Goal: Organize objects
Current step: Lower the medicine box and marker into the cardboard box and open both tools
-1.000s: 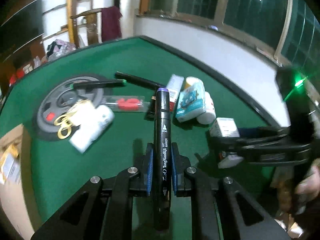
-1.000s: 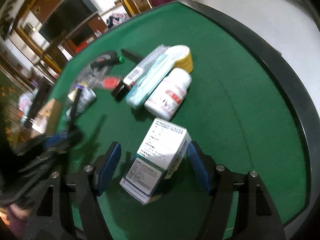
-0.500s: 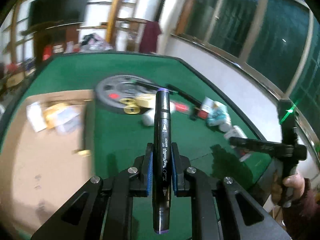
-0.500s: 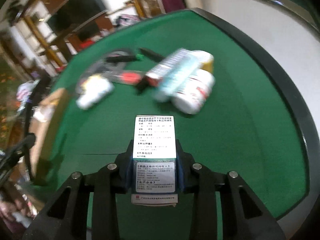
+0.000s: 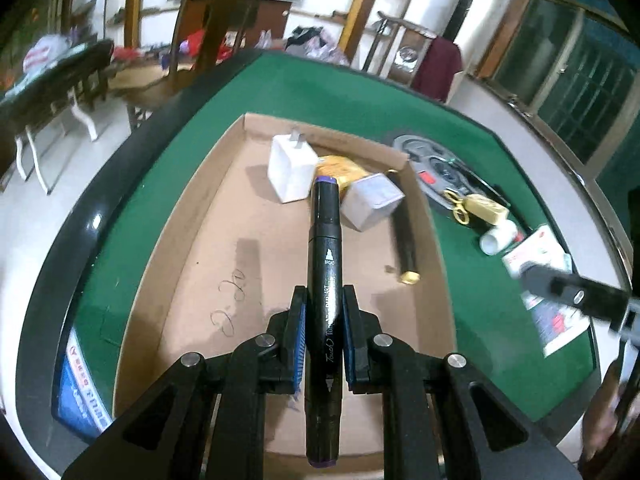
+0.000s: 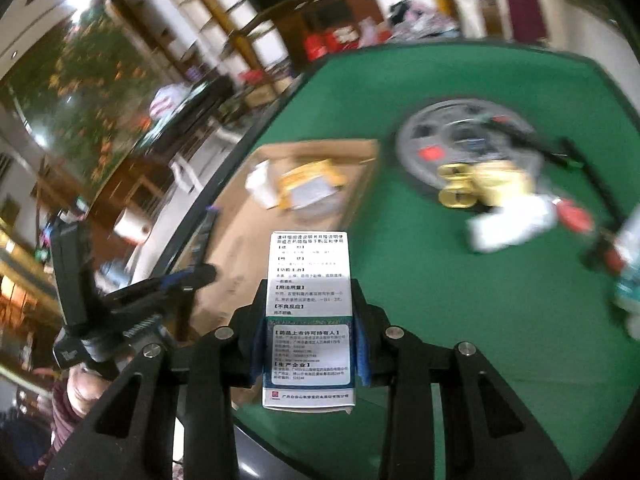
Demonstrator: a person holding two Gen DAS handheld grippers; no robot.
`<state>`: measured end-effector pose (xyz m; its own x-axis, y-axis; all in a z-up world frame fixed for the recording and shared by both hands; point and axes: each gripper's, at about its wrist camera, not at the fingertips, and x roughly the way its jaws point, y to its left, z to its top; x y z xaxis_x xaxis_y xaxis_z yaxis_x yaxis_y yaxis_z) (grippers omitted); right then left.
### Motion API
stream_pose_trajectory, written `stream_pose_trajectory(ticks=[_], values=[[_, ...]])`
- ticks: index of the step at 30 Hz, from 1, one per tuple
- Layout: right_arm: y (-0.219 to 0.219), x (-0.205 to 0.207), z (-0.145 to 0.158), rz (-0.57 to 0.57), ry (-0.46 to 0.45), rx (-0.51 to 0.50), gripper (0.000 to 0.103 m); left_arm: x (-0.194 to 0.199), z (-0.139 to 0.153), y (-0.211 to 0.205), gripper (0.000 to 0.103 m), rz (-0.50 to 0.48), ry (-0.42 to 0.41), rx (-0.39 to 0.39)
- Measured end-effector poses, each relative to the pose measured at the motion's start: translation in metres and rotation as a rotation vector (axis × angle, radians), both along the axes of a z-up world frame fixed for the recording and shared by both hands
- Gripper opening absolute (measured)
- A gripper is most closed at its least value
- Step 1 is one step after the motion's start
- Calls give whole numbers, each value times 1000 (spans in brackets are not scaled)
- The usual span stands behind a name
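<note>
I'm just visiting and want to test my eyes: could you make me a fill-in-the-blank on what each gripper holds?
1. The left gripper is shut on a black ____.
2. The right gripper clamps a white medicine ____.
3. The white charger plug lies inside the ____ tray.
4. The table's surface is ____.

Missing words: marker; box; cardboard; green

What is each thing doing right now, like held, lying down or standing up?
left gripper: shut on the marker.
marker: held, over the cardboard tray.
right gripper: shut on the medicine box.
medicine box: held, above the green table.
cardboard tray: open, on the table.
white charger: standing in the tray.
black pen: lying in the tray.
yellow scissors: lying on the grey disc.
</note>
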<state>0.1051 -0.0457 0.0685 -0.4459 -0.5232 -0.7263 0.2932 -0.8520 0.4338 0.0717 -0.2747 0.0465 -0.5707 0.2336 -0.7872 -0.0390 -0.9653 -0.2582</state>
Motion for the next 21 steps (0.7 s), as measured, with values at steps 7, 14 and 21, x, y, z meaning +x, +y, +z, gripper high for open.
stream_pose_trajectory(ticks=[7,14,21], values=[[-60,-42,-40,39,-132,5,33,-38,-28,-14,13,28,-121,17],[-66,-66,-65,-10,-185,50,33,-60,-36,-9,12,17,-153,51],[-63,-79,-60,-32,-156,108,33,-68,-34,-13,12,30,-135,122]])
